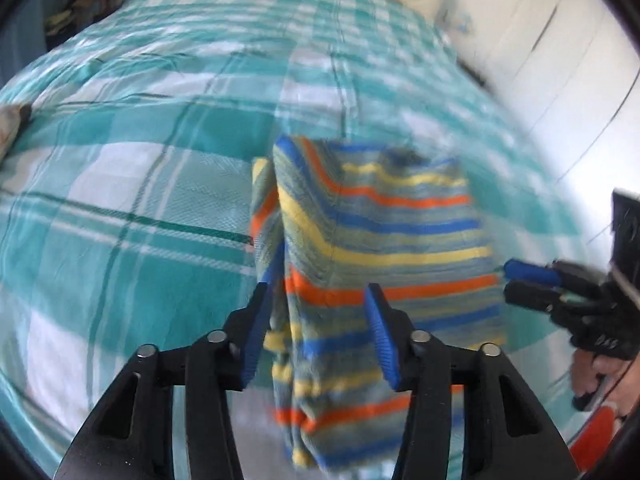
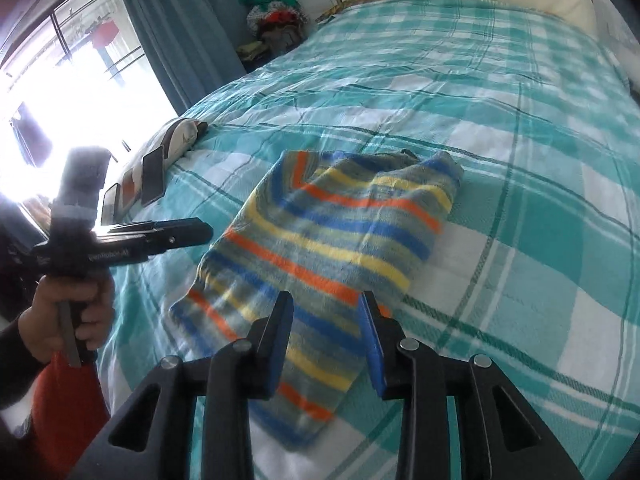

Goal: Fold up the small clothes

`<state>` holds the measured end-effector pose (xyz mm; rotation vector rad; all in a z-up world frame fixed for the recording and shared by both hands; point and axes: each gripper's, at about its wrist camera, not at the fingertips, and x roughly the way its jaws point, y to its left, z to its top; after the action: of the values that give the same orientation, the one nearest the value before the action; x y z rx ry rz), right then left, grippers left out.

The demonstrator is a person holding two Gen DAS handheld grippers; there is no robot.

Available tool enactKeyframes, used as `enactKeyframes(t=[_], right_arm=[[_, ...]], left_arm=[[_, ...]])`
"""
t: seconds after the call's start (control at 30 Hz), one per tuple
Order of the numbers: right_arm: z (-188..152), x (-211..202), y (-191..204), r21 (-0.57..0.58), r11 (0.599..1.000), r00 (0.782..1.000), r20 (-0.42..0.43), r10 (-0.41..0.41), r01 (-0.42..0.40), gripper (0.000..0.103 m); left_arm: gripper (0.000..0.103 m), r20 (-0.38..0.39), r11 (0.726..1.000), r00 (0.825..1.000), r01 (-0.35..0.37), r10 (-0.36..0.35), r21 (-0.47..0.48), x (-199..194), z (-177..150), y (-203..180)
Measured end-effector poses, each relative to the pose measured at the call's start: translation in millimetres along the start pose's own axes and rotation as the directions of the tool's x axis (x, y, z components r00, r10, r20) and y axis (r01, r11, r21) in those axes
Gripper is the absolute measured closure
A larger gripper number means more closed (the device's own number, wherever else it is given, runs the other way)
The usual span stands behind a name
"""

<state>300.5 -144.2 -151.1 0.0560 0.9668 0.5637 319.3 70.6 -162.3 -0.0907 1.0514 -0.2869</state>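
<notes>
Jaws on my left gripper (image 1: 320, 312) stand apart over the striped garment (image 1: 372, 248), pads off the cloth, nothing pinched. My right gripper (image 2: 326, 314) is likewise released, hovering above the garment's near end. That striped piece lies folded on the checked bedspread (image 2: 540, 208), close to the bed's near edge. Toward the left edge I see a phone (image 2: 153, 176) beside a small pouch (image 2: 184, 136). Farther off, a clothes heap (image 2: 276, 16) sits past the far left corner.
</notes>
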Motion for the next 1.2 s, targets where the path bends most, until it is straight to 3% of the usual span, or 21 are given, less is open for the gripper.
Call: enactKeyframes(t=[0.03,0.1,0.17,0.2,0.23,0.3,0.37,0.43,0.47,0.53,0.6,0.67,0.77,0.83,0.87,0.9,0.93,0.97,1.03,1.2], right_arm=[[1,17,-9,0.032,0.999,0.999,-0.041,-0.022,0.024,0.069],[-4,42,-21,0.078,0.996,0.993,-0.114,-0.027,0.037,0.068],[2,36,-19,0.047,0.999,0.994,-0.103,-0.021,0.026,0.069],[8,31,-18,0.024,0.999,0.995,-0.092,-0.023,0.025,0.069],[17,26,-19,-0.002,0.999,0.997,-0.067,-0.047,0.047,0.069],[39,25,-30,0.011,0.995,0.995,-0.021,-0.103,0.103,0.069],[60,34,-49,0.089,0.989,0.993,-0.008,-0.117,0.117,0.069],[71,53,-66,0.149,0.981,0.991,-0.049,-0.121,0.127,0.068],[70,68,-75,0.181,0.974,0.988,-0.098,-0.117,0.133,0.068],[65,71,-78,0.193,0.968,0.984,-0.103,-0.144,0.162,0.068],[57,51,-74,0.221,0.969,0.993,-0.046,-0.105,0.113,0.066],[37,23,-71,0.281,0.960,0.999,0.030,-0.019,0.010,0.043],[4,8,-64,0.320,0.943,0.996,0.054,0.075,-0.088,0.041],[-12,23,-60,0.349,0.930,0.993,0.021,0.117,-0.117,0.041],[-16,33,-59,0.365,0.923,0.992,0.013,0.126,-0.122,0.044],[-17,45,-57,0.389,0.911,0.991,0.027,0.134,-0.134,0.048],[-15,52,-55,0.408,0.902,0.990,0.039,0.136,-0.140,0.058],[-11,56,-53,0.419,0.899,0.992,0.039,0.123,-0.128,0.072],[2,51,-39,0.387,0.918,0.996,0.048,0.072,-0.085,0.077],[27,-17,6,0.227,0.970,0.983,0.181,0.042,-0.084,0.080]], left_arm=[[0.071,-0.046,0.999,0.998,-0.045,0.046,0.024,18,0,0],[0.070,-0.055,0.998,0.997,-0.044,0.046,0.041,27,1,3],[0.068,-0.036,0.998,0.999,-0.038,0.040,0.048,14,8,4],[0.062,-0.003,0.998,0.999,-0.034,0.034,0.049,6,12,5],[0.048,0.028,0.999,0.999,-0.027,0.025,0.043,2,18,7],[0.038,0.041,1.000,0.999,-0.022,0.021,0.022,6,32,11],[0.037,0.005,0.999,0.999,-0.051,0.051,0.014,25,42,12],[0.033,-0.051,0.997,0.996,-0.079,0.079,0.006,49,44,17],[0.033,-0.048,0.998,0.997,-0.067,0.067,-0.004,50,41,20],[0.033,-0.025,0.997,0.998,-0.059,0.058,-0.040,38,38,27],[0.029,0.018,0.996,0.999,-0.039,0.041,-0.077,16,30,38],[0.022,0.054,0.992,0.998,0.051,-0.044,-0.119,1,18,52],[0.019,0.013,0.963,0.982,0.189,-0.190,-0.192,11,4,61],[0.020,-0.013,0.962,0.979,0.199,-0.205,-0.185,24,0,53],[0.021,-0.012,0.966,0.979,0.200,-0.204,-0.166,28,1,45],[0.039,-0.016,0.964,0.975,0.216,-0.221,-0.152,34,4,37],[0.065,-0.042,0.960,0.969,0.236,-0.245,-0.154,42,6,30],[0.082,-0.064,0.961,0.969,0.225,-0.238,-0.162,45,8,26],[0.085,-0.039,0.971,0.979,0.194,-0.201,-0.143,31,16,18],[0.085,0.091,0.973,0.969,0.232,-0.230,-0.012,-39,31,-4]])
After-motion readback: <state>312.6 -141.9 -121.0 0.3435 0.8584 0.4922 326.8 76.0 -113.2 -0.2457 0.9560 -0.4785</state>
